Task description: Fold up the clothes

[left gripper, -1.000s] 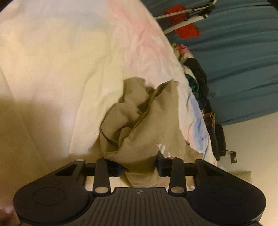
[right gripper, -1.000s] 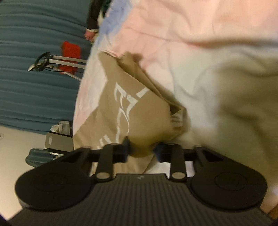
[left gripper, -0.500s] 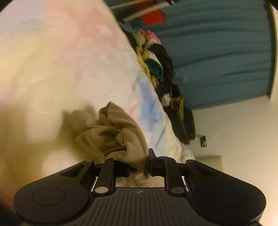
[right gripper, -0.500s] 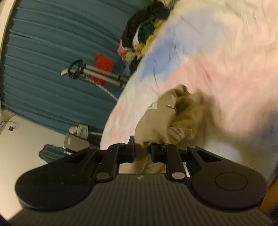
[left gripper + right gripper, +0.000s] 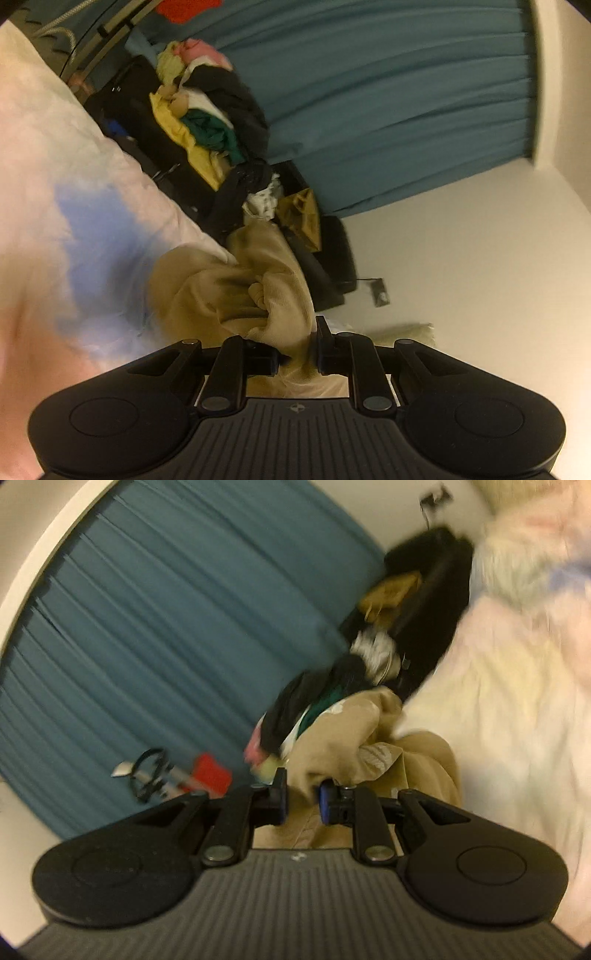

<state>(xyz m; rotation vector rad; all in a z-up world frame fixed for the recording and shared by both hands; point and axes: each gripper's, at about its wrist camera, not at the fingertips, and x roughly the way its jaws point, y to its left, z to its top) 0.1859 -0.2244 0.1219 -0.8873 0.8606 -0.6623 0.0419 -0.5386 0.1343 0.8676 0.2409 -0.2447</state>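
Left wrist view: your left tongs (image 5: 298, 349) are clamped on the tan shirt (image 5: 236, 291), bunched at lower centre against the bedspread (image 5: 66, 221). Right wrist view: your right tongs (image 5: 302, 800) pinch the same shirt (image 5: 347, 746) at centre, curtain (image 5: 155, 627) upper left. Both views are blurred.

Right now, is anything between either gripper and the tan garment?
No. The left gripper and the right gripper each pinch a bunch of the tan garment directly, with nothing visible between pads and cloth.
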